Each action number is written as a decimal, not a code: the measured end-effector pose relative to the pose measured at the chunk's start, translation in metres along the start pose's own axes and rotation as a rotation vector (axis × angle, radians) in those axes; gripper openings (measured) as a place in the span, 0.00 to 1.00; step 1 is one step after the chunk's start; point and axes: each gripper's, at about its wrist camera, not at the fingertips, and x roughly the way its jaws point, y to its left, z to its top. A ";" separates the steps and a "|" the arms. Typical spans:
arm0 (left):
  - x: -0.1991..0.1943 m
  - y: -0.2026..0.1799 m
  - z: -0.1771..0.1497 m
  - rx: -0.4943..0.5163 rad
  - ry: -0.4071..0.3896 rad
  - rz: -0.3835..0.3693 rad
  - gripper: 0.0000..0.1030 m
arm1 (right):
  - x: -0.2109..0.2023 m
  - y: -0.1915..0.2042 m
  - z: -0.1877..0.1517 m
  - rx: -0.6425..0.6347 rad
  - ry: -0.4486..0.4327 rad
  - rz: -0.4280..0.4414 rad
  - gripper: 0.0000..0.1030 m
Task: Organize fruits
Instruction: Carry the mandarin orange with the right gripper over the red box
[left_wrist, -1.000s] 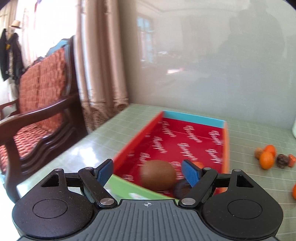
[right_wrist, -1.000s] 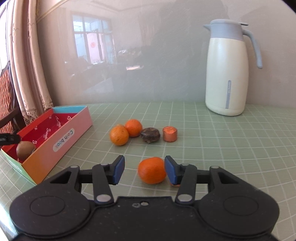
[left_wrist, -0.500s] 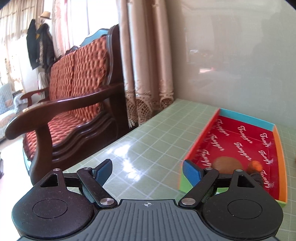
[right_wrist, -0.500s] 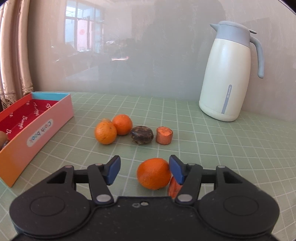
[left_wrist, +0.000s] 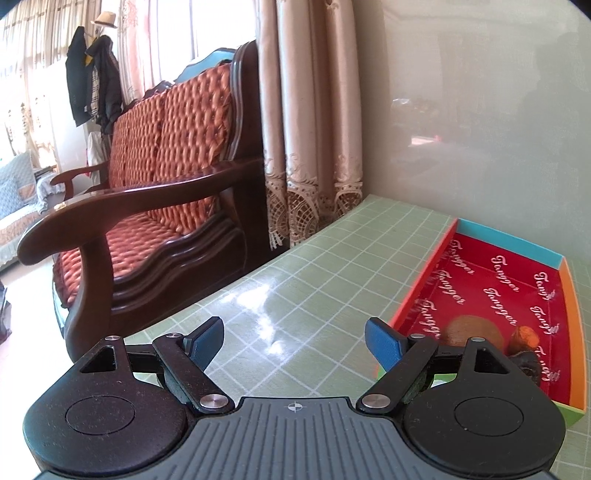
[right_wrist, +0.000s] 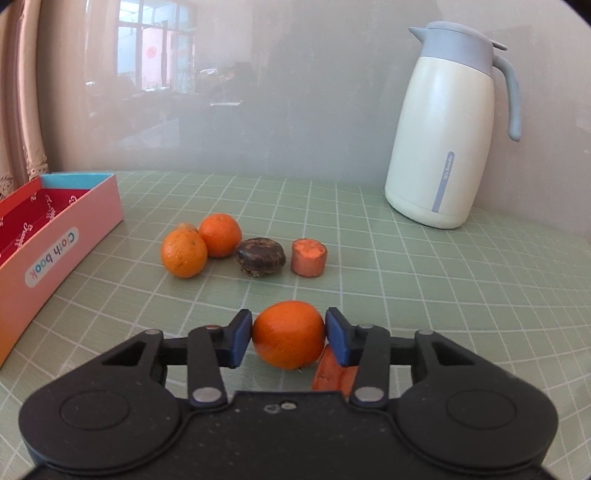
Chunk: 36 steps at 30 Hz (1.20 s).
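While the right gripper (right_wrist: 288, 341) is closing, its blue pads (right_wrist: 240, 341) sit against both flanks of an orange (right_wrist: 288, 334) that rests on the green checked tablecloth (right_wrist: 424, 295). Just under the right-hand pad lies a carrot piece (right_wrist: 330, 373), touching the orange and partly hidden by the finger. Beyond the fingertips four more items stand in a loose row: two oranges touching each other, one nearer (right_wrist: 184, 254) and one behind (right_wrist: 220, 235), then a dark brown lumpy fruit (right_wrist: 260, 256), then a short carrot stub (right_wrist: 308, 257) standing on end. Far off to the right of the fingers a cream thermos jug (right_wrist: 443, 147) with a grey-blue lid stands by the wall. To the left is the pink-sided box (right_wrist: 55, 254) with a red lining; from this view I cannot tell what it holds.

Over on the other side, the left gripper (left_wrist: 294, 339) is spread wide with nothing between its fingers, only bare tablecloth. Right of the fingertips, the same box (left_wrist: 576, 332) shows its red printed floor, and in the near end lie a brown kiwi (left_wrist: 472, 328), an orange-coloured piece (left_wrist: 524, 338) and a dark fruit (left_wrist: 530, 367), all partly hidden by the right finger. Left of the fingers, off the table, stands a wooden armchair (left_wrist: 147, 206) with reddish cushions, and a lace-edged curtain (left_wrist: 310, 147) hangs beyond.
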 end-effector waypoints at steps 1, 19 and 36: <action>0.001 0.001 0.000 -0.002 0.004 0.003 0.81 | 0.000 0.001 0.000 -0.004 -0.001 0.004 0.42; -0.007 0.036 -0.004 -0.056 -0.012 0.092 0.81 | -0.060 0.085 0.023 -0.078 -0.157 0.417 0.40; 0.002 0.079 -0.016 -0.112 0.026 0.166 0.82 | -0.042 0.179 0.040 -0.181 -0.132 0.575 0.40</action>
